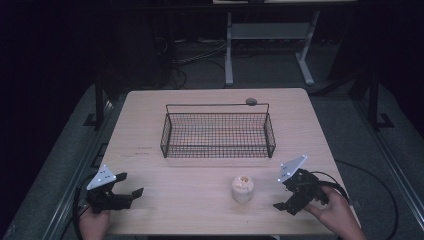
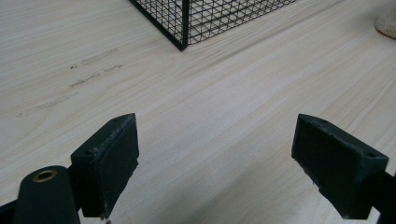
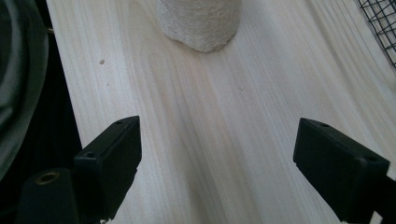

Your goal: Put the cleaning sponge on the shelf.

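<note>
A cream spool of twine (image 1: 243,188) stands upright on the wooden table, in front of a black wire basket (image 1: 218,134) that holds nothing. My right gripper (image 1: 283,201) rests to the right of the spool, open, jaws pointing toward it; in the right gripper view the spool's base (image 3: 198,23) lies ahead of the wide-apart jaws. My left gripper (image 1: 131,186) sits at the front left corner, open, nothing between its jaws. In the left gripper view the basket's corner (image 2: 183,28) is ahead and an edge of the spool (image 2: 386,24) shows at far right.
The table's front edge (image 1: 210,232) runs close to both hands. A small grey round object (image 1: 251,101) lies behind the basket's rear rim. Beyond the table the floor carries cables and a white table frame (image 1: 229,50).
</note>
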Motion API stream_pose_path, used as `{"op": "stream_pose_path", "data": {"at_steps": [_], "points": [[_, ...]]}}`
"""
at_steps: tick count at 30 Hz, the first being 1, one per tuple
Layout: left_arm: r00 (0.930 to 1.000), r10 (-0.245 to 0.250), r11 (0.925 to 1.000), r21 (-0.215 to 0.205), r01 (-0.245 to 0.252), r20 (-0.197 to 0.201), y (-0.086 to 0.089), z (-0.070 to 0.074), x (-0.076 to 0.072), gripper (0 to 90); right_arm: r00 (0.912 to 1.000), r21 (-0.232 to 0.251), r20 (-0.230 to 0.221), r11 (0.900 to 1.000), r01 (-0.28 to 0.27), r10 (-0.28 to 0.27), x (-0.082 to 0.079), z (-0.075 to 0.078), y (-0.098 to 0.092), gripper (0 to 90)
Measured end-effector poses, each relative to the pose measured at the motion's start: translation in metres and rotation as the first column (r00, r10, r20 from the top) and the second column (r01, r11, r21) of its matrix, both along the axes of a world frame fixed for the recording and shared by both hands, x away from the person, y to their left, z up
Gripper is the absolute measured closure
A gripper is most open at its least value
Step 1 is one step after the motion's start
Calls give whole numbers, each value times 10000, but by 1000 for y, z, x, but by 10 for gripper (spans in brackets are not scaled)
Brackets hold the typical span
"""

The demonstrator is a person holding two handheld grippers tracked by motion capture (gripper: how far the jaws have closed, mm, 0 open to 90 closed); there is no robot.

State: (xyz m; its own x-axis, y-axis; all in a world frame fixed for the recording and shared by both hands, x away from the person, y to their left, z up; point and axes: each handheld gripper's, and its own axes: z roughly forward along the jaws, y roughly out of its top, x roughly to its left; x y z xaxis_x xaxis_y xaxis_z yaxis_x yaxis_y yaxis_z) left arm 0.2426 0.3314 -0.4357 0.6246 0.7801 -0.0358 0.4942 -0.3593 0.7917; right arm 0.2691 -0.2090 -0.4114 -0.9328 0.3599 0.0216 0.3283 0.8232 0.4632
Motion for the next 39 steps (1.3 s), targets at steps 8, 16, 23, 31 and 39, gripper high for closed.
{"op": "stream_pose_path", "data": {"at_steps": [8,16,23,31,39], "points": [[10000,5,10000,-3,-5,-2,1,0,0,137,9998,-43,-30,9998,-192,192,2,4,5,151],[10000,17,10000,-4,-17,5,1,0,0,137,9991,-191,-49,9989,-419,418,5,9,15,151],[10000,1,10000,8,-1,9,1,1,0,137,9984,-249,-82,9981,-558,556,6,12,21,151],[10000,18,10000,4,-18,-1,2,1,0,137,9973,-334,-102,9968,-732,729,9,16,28,151],[10000,78,10000,-24,-78,29,4,1,0,137,9962,-304,-127,9957,-871,867,11,20,36,151]]}}
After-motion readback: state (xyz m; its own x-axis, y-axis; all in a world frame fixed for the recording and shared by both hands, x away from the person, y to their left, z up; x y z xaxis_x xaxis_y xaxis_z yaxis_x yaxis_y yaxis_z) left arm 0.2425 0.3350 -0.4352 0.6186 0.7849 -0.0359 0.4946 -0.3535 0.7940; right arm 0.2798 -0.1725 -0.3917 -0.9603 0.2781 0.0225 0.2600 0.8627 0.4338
